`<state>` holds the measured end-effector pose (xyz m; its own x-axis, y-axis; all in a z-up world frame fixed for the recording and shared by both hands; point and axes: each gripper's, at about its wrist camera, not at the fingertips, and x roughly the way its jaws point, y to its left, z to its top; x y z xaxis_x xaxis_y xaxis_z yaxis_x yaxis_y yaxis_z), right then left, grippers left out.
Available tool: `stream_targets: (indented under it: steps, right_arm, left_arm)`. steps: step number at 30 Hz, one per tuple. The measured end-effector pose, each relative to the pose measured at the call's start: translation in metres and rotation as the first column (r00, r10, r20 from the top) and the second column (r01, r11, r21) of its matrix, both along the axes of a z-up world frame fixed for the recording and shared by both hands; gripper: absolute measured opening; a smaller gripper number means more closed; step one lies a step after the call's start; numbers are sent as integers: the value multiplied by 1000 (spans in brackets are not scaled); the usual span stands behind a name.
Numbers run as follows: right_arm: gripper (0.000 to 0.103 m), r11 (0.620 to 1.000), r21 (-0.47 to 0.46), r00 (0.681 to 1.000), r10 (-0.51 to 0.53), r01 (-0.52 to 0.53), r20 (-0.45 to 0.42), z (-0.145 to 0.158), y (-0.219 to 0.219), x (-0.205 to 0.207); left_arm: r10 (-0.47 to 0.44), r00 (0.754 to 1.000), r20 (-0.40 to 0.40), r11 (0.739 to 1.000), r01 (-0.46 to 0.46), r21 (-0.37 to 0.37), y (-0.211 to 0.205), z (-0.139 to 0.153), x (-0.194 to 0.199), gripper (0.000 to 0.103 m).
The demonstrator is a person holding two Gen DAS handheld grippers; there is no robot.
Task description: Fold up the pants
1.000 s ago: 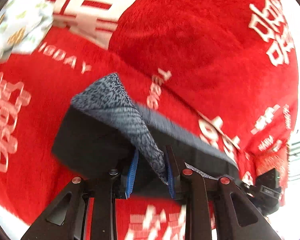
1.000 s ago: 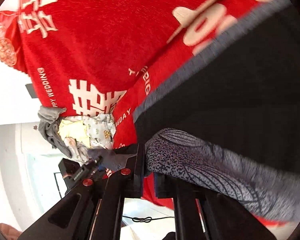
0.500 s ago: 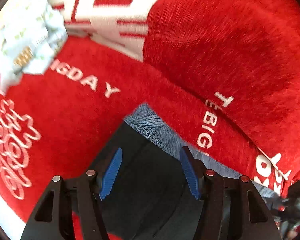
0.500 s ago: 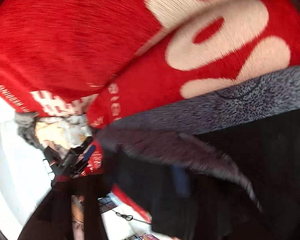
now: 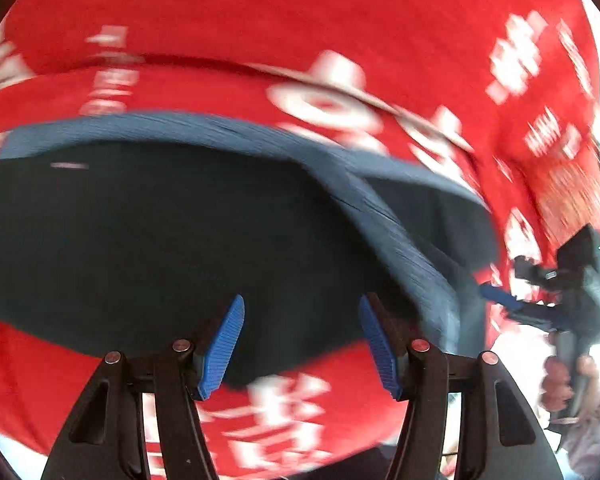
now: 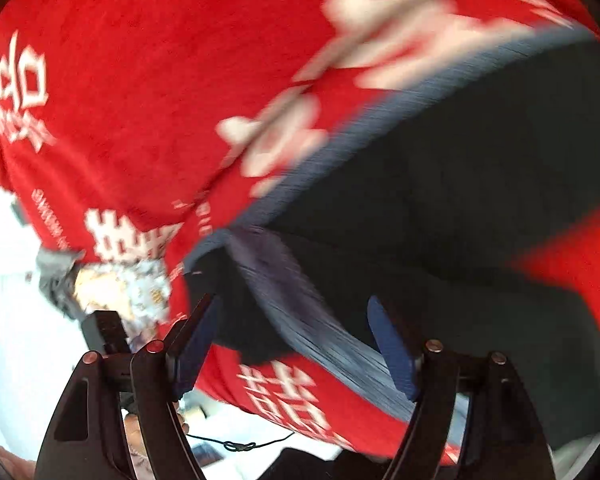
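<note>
1. Left wrist view, nearest: left gripper (image 5: 300, 342) has its jaws spread wide with nothing between the blue pads (image 5: 223, 354). It sits over the near edge of the pants (image 5: 172, 236); contact with the cloth cannot be told.
2. Right wrist view, nearest: right gripper (image 6: 296, 344) also stands spread apart, holding nothing. A grey patterned band (image 6: 300, 312) of the pants runs diagonally through the gap between its fingers.
3. Pants location: dark, lying flat on the red blanket (image 5: 260, 32), with a grey band along the far edge. Both frames are motion-blurred, so fold layers are hard to read. A diagonal grey strip crosses the dark cloth toward the right in the left view.
4. Left view only: the other gripper (image 5: 560, 296) shows at the right edge, just off the corner of the pants, with fingers (image 5: 556, 380) of the person's hand wrapped on its handle.
5. Right view only: a pile of other clothes (image 6: 116, 284), grey and pale printed, lies on the blanket's left edge, well apart from the pants. A black cord (image 6: 240, 445) lies on the pale floor below.
6. Containers: none visible in either view.
7. Surface: the red blanket (image 6: 140, 80) carries white printed characters and lettering, and has a fold ridge behind the pants.
8. Room: only bright, washed-out areas show past the blanket edges; detail cannot be told.
</note>
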<state>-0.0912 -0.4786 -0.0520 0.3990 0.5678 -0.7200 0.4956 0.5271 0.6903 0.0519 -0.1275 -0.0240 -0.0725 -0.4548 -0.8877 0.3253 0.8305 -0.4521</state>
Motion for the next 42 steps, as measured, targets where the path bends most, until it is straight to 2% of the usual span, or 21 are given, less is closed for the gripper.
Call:
stream_targets:
  steps: [2, 4, 10, 12, 15, 16, 18, 20, 21, 22, 24, 26, 29, 34, 37, 40, 42]
  right_arm:
    - [79, 997, -19, 996, -78, 77, -32, -3, -18, -48]
    - [79, 989, -45, 988, -144, 141, -61, -9, -28, -89]
    - [79, 936, -92, 923, -350, 339, -162, -43, -34, -226]
    - [79, 927, -77, 910, -375, 367, -179, -57, -32, -249]
    - [78, 925, -33, 899, -376, 379, -226, -93, -29, -276]
    - [76, 923, -17, 895, -377, 385, -236, -100, -27, -280]
    - [63, 910, 52, 891, -391, 412, -229, -117, -29, -286]
    - [5, 892, 109, 888, -411, 438, -207, -123, -34, -288]
    - [5, 880, 155, 887, -417, 449, -198, -123, -38, -289]
    - [5, 879, 186, 895, -411, 440, -172, -115, -44, -286]
    - [3, 899, 212, 924, -369, 382, -100, -92, -56, -275]
    - [3, 910, 222, 936, -351, 350, -37, -64, -77, -260]
    - [3, 916, 222, 933, -354, 333, 60, -26, -126, -226]
    - [3, 950, 160, 936, -296, 268, 188, 14, -213, -144]
    - [3, 965, 112, 944, -257, 238, 208, 21, -250, -93]
    - [8, 977, 59, 959, -214, 206, 188, 14, -277, -46]
    - [10, 978, -34, 969, -200, 207, 146, 12, -287, -24]
  left_arm:
    - [-73, 997, -40, 995, 70, -68, -34, 0, -22, 61]
    - [-138, 989, -54, 986, 132, -104, -63, -2, -43, 61]
    - [-232, 968, -92, 966, 219, -134, -111, -14, -94, 61]
    - [-257, 963, -83, 961, 245, -126, -119, -16, -107, 61]
    - [-268, 959, -95, 959, 256, -120, -130, -25, -117, 61]
    - [-269, 957, -107, 959, 256, -123, -137, -28, -120, 61]
    - [-285, 951, -122, 955, 271, -123, -140, -36, -125, 61]
    - [-298, 946, -132, 951, 282, -125, -152, -43, -128, 61]
    - [-296, 945, -139, 951, 279, -130, -156, -44, -129, 61]
    - [-291, 946, -143, 953, 273, -134, -157, -43, -129, 61]
    - [-277, 949, -150, 955, 255, -150, -167, -34, -125, 61]
    - [-259, 955, -142, 959, 236, -158, -180, -22, -119, 61]
    - [-231, 968, -98, 963, 214, -164, -207, -2, -101, 61]
    - [-176, 984, -20, 968, 170, -185, -253, 17, -57, 61]
    - [-129, 990, 51, 976, 136, -170, -280, 23, -23, 61]
    - [-74, 990, 118, 990, 87, -112, -297, 23, 13, 61]
    - [-45, 987, 152, 994, 59, -88, -294, 27, 29, 61]
